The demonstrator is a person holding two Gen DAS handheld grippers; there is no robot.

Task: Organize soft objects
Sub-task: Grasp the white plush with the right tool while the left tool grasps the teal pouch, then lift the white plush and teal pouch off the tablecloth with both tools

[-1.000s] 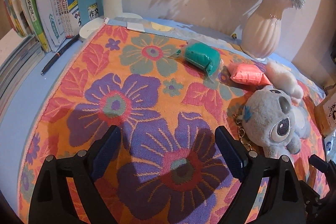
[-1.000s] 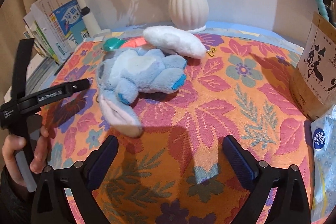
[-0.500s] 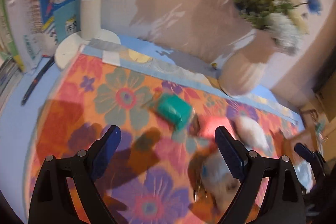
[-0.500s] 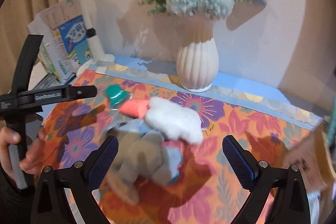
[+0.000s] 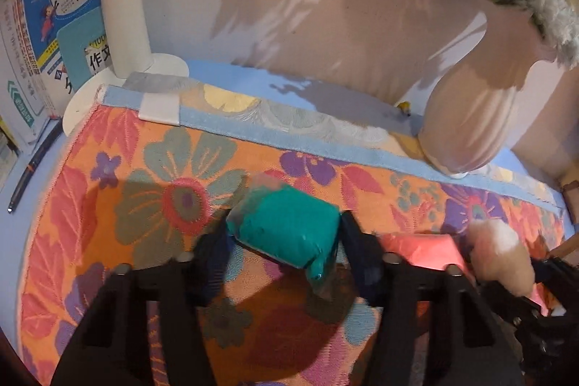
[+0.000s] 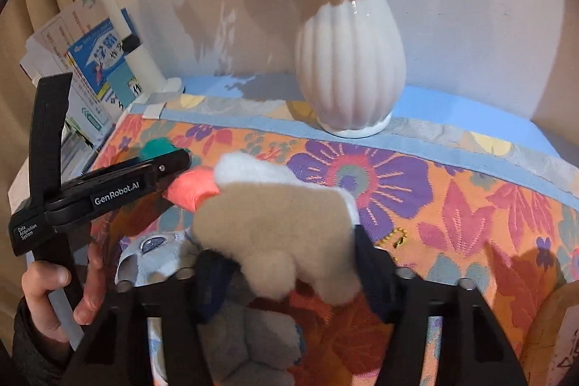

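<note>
In the left wrist view my left gripper [image 5: 286,241] is shut on a teal soft block in clear wrap [image 5: 286,228], its fingers pressing both sides on the floral cloth [image 5: 144,176]. A pink soft block [image 5: 419,246] lies just right of it. In the right wrist view my right gripper [image 6: 286,259] is shut on a white plush toy [image 6: 278,223]. A grey-blue koala plush [image 6: 163,259] lies below and left of it. The pink block [image 6: 191,190] and the left gripper's body [image 6: 119,183] show to the left.
A white ribbed vase with flowers [image 6: 349,67] stands at the back on the cloth's blue border. A white lamp post and base [image 5: 126,24] and upright books [image 5: 54,24] stand at the back left. A pen [image 5: 32,165] lies at left. A brown box [image 6: 553,342] sits at right.
Both grippers moved forward toward the back of the table and went from wide open to closed, the left onto the teal block, the right onto the white plush.
</note>
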